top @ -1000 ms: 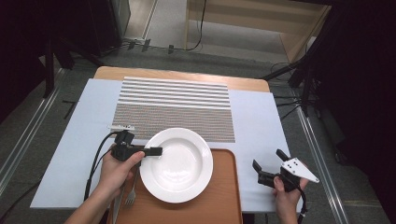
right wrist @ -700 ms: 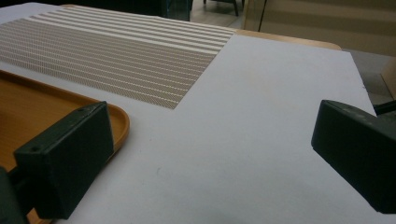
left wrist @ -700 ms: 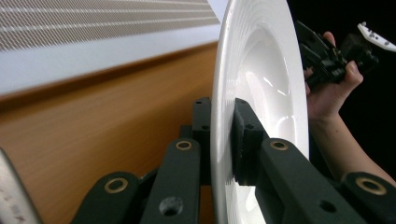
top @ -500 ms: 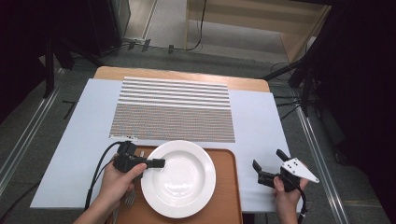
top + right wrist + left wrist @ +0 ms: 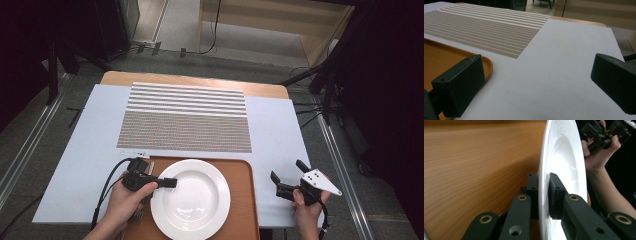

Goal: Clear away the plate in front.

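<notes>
Wooden tray (image 5: 246,200) under plate (image 5: 192,200); fork (image 5: 138,215) perhaps beside.

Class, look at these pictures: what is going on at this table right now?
A person holds a gripper in each hand. The left gripper is clamped on the rim of a white plate, one pad above the rim and one below, and the plate sits over a brown tray. The right gripper waits with open jaws off to the side, above the pale table cover, holding nothing. A striped mat lies behind the tray.
</notes>
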